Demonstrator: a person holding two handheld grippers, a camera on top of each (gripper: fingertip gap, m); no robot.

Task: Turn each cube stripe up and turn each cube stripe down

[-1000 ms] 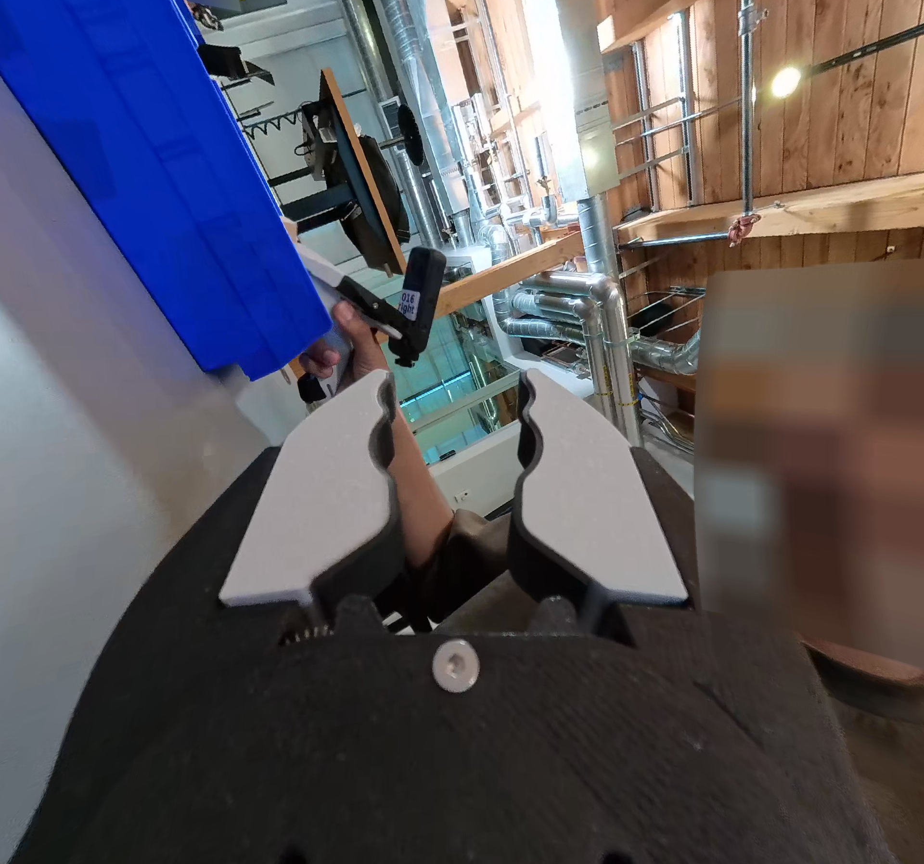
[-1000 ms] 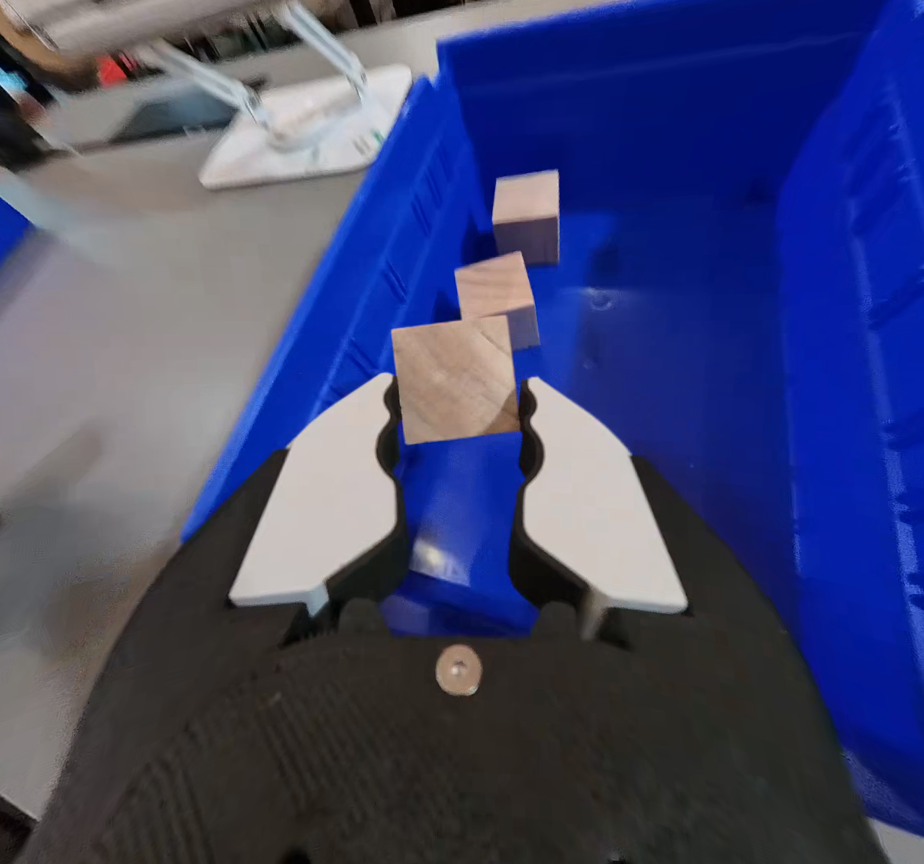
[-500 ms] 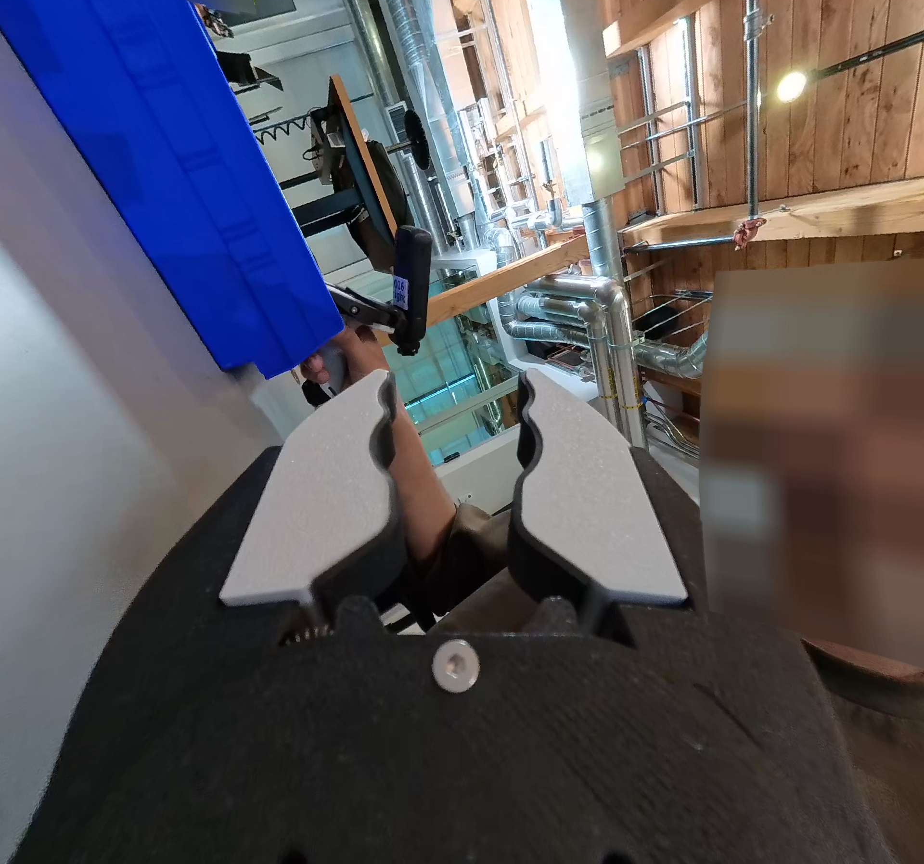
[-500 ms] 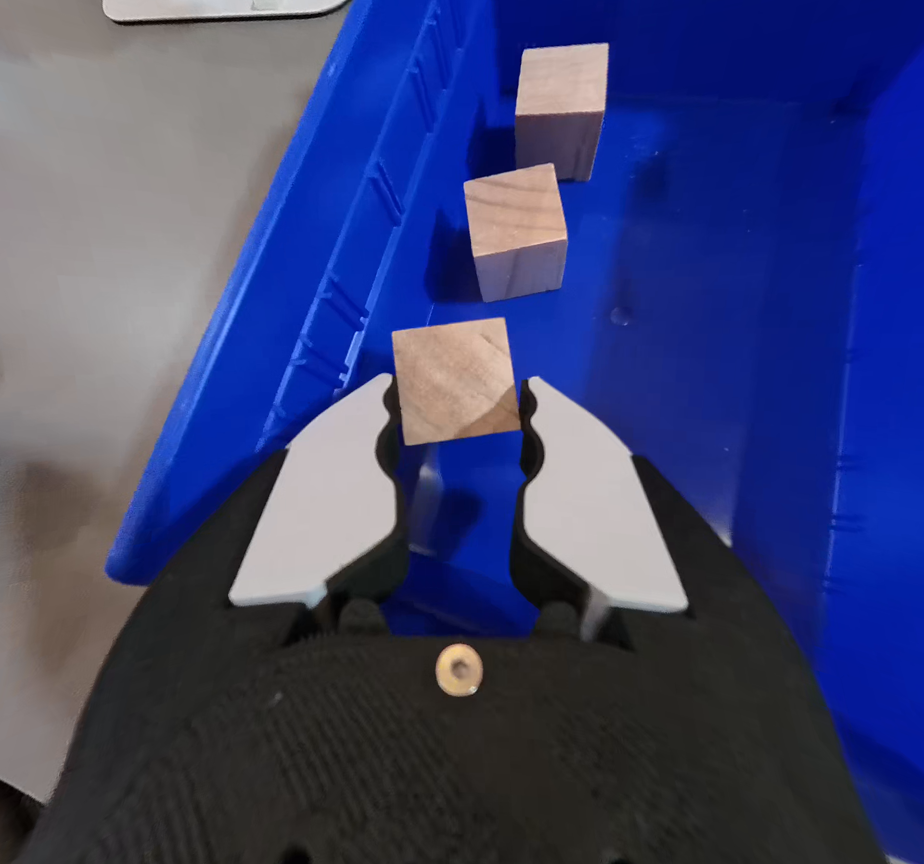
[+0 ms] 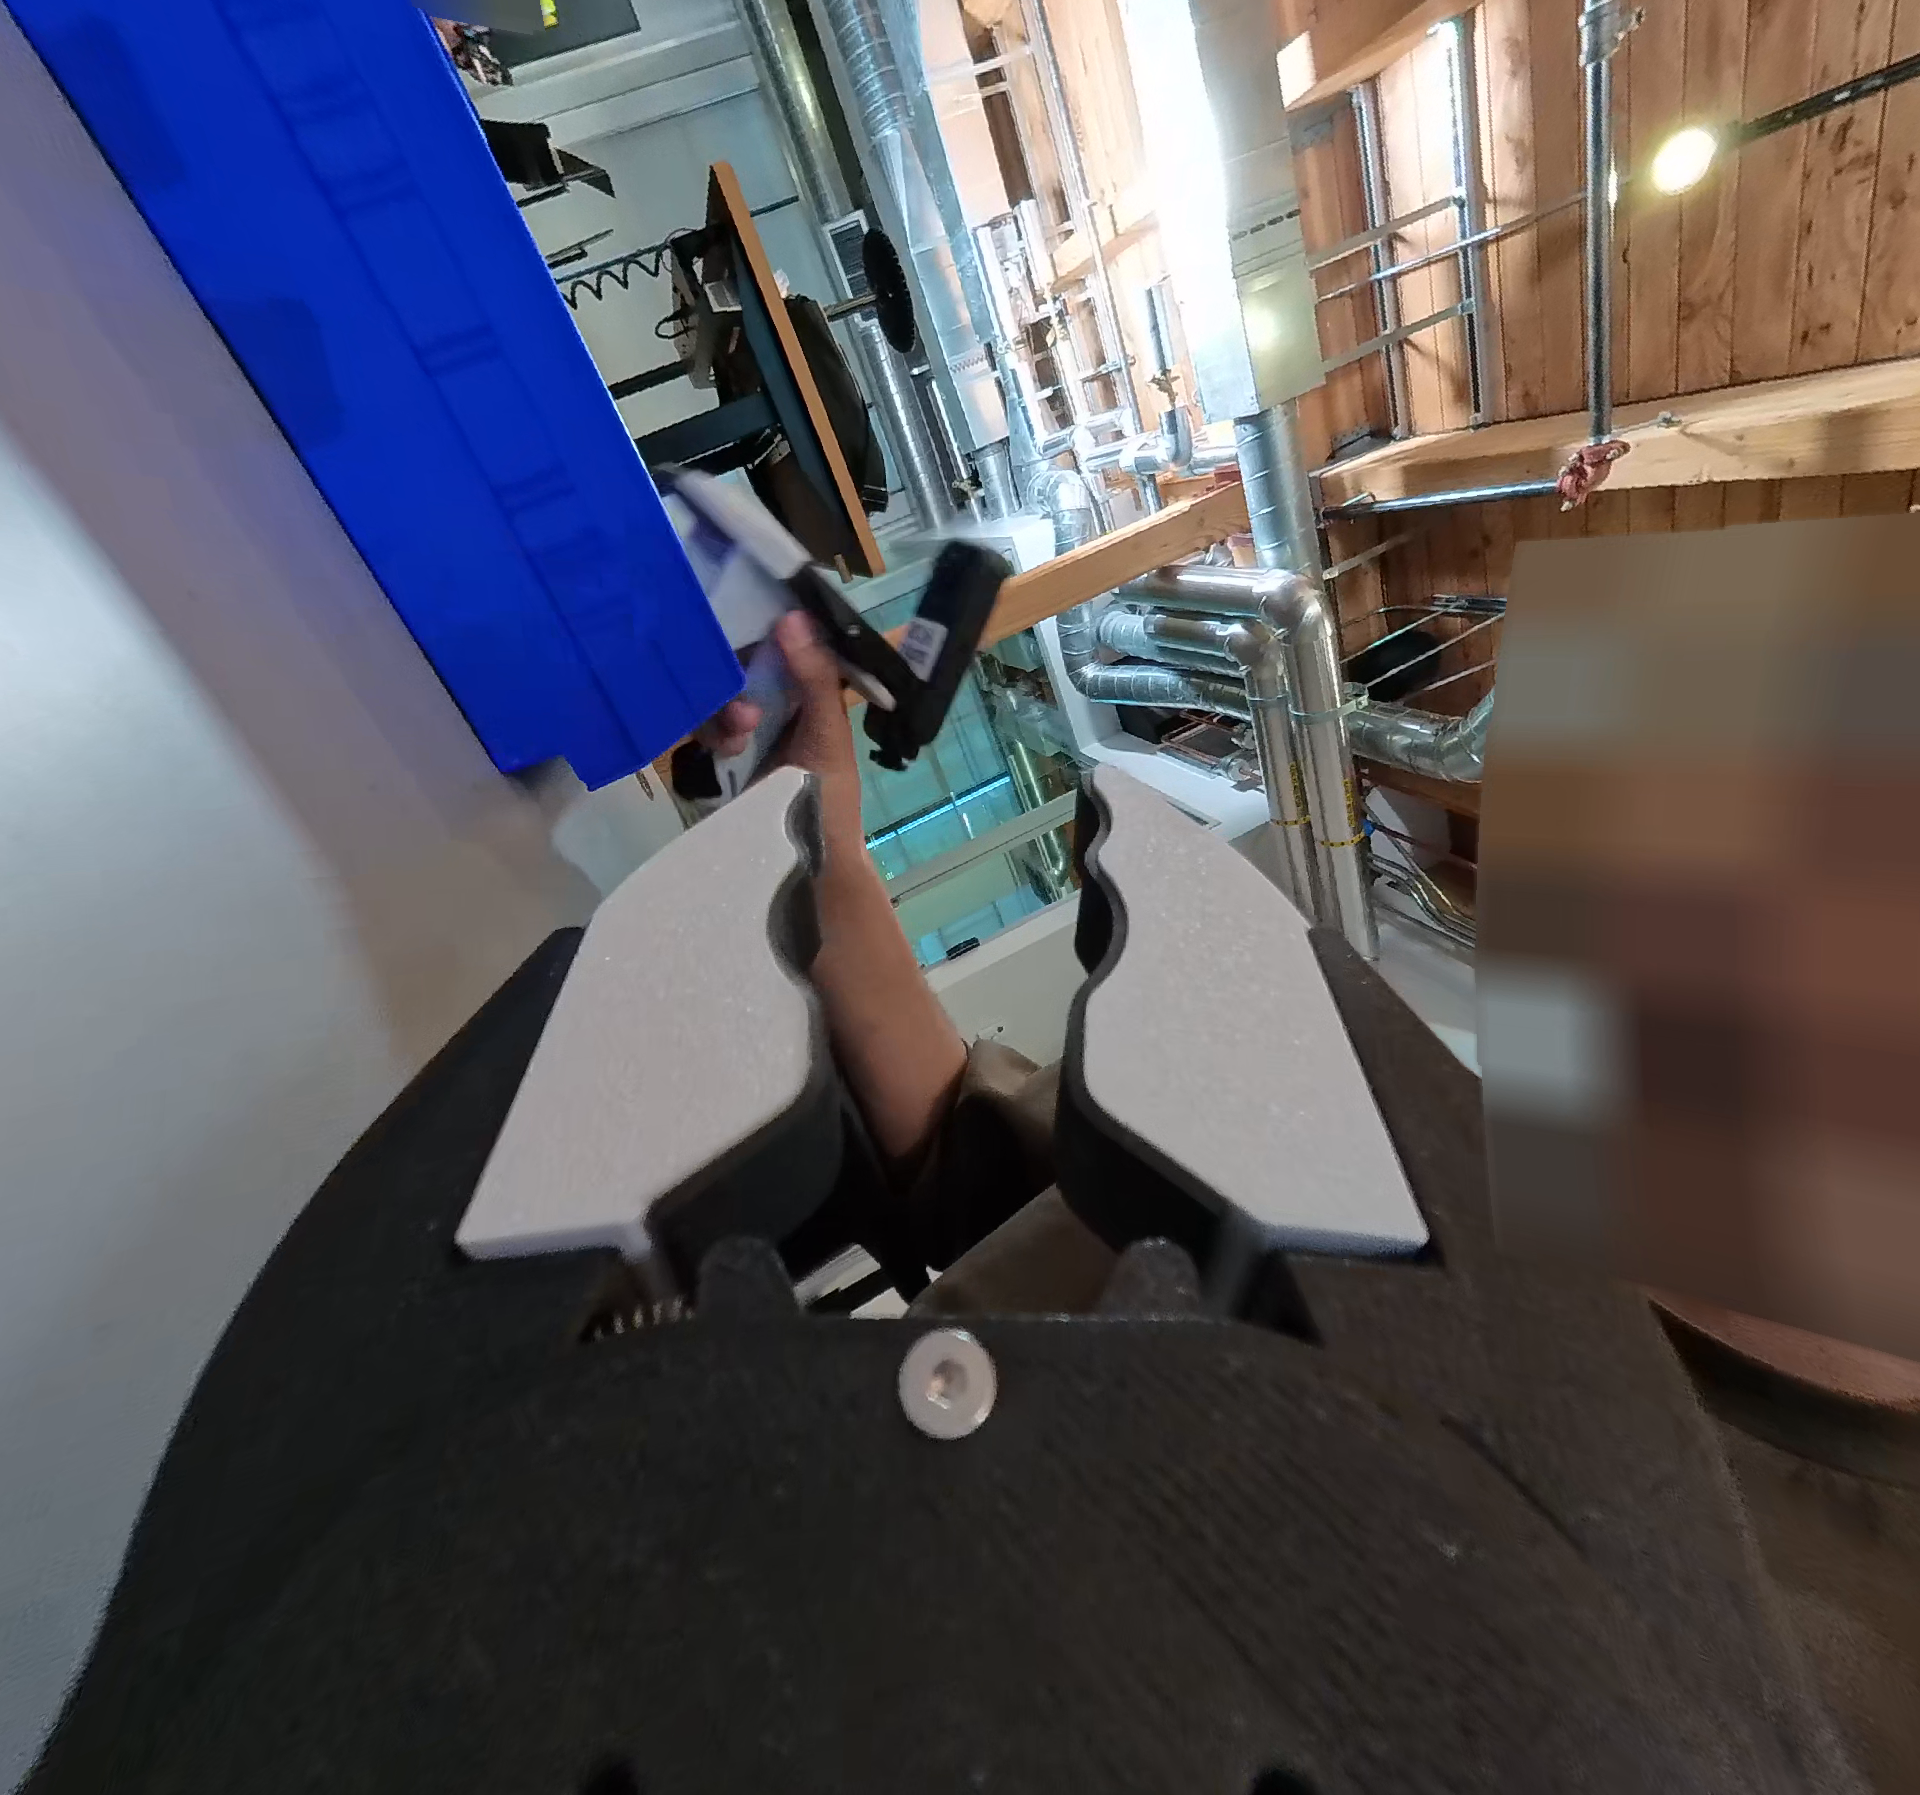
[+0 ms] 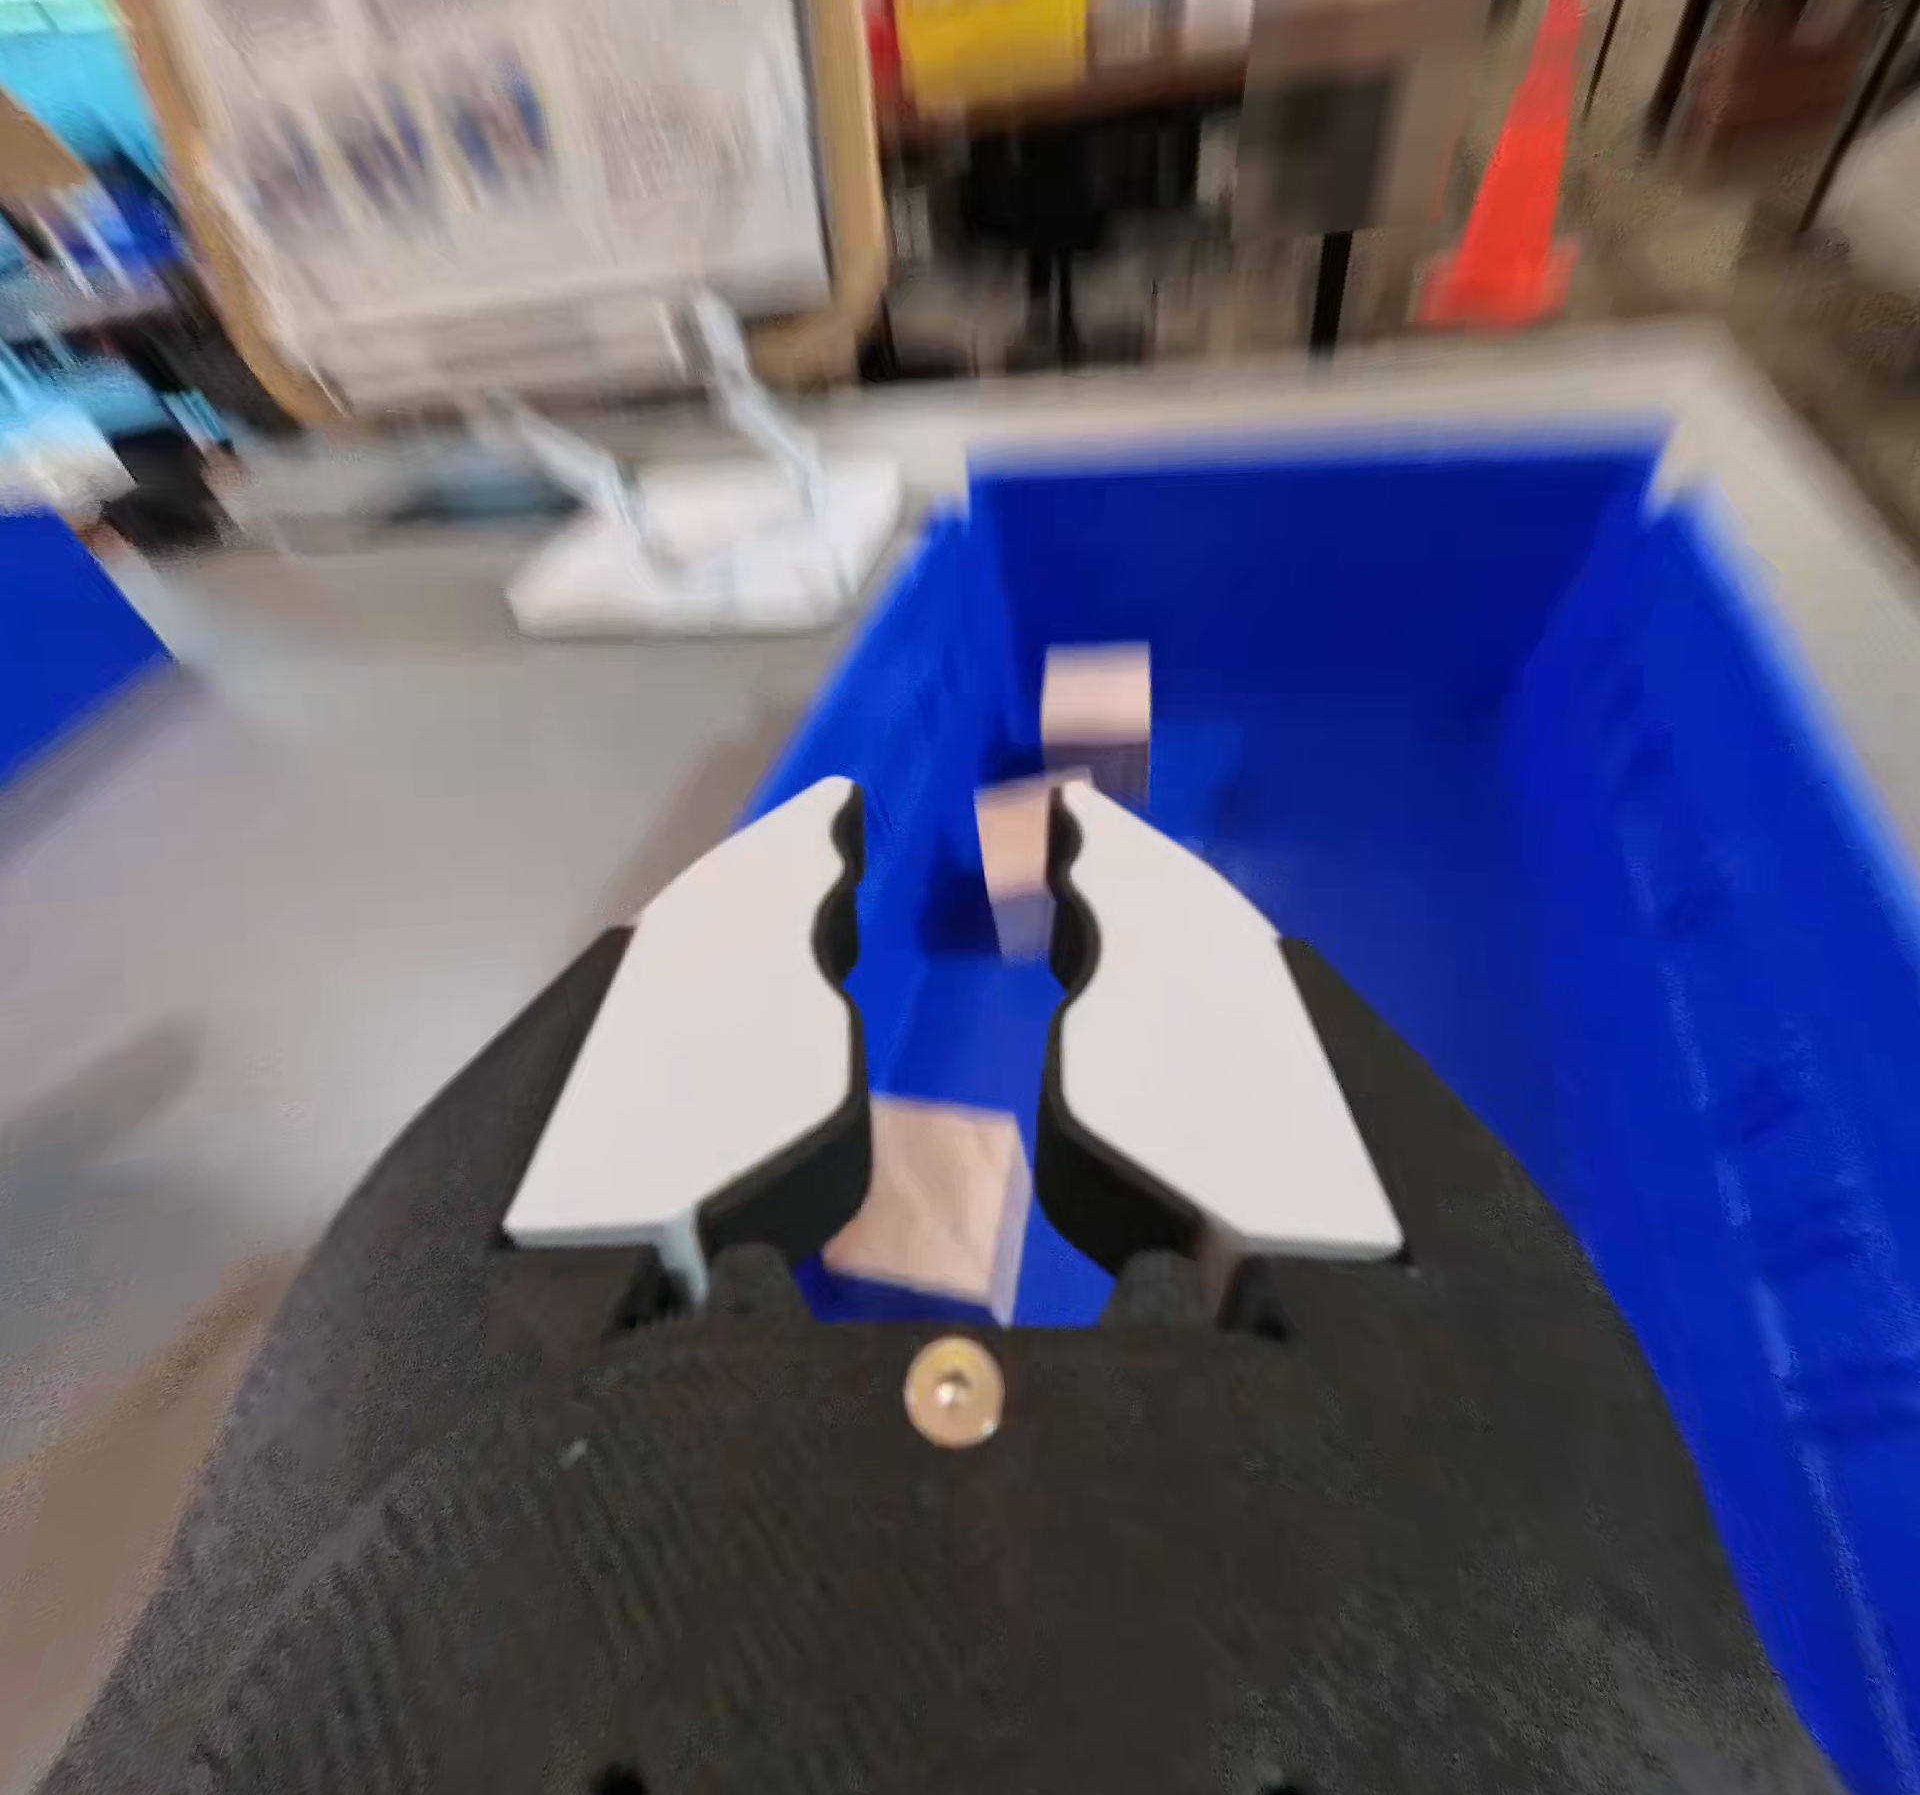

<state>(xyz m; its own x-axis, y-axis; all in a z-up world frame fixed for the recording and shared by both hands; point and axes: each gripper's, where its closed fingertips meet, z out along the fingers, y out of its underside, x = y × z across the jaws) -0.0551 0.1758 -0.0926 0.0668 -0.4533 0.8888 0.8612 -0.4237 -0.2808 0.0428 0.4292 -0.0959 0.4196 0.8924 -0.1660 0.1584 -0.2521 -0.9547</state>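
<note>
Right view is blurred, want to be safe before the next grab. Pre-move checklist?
1. Right tongs empty: ok, jaws apart, nothing between the tips.
2. Near cube in bin: ok. Lying flat: cannot tell.
3. Mid cube and far cube in bin: ok.
4. Stripe sides: cannot tell, too blurred.
5. Left tongs out of the way: ok, open, empty, outside the bin.
6. Right view steady: not ok, motion blur.

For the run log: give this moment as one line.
right gripper: open, empty | nearest cube: lying in blue bin, released | left gripper: open, idle | stripes: unclear, blurred
</note>
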